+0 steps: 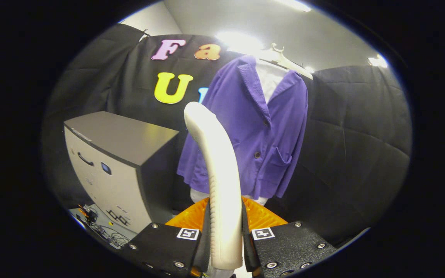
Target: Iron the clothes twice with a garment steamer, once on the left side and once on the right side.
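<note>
- Clamped between both fingers of my hand-held gripper [225, 247], the steamer [216, 173] stands upright at lower centre.
- Jacket [253, 127] hangs beyond it, centre frame, apart from the head.
- Judging so: grasp done; left and right passes both remain.

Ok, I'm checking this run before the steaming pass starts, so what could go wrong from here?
The gripper is shut on the steamer handle, which rises long and curved beyond the fingers; pressed against cloth, it might twist in the grip. The purple jacket hangs loosely on a hanger, so it may swing away instead of flattening. The grey cabinet stands close beside the jacket and could obstruct a pass on that side.
</note>
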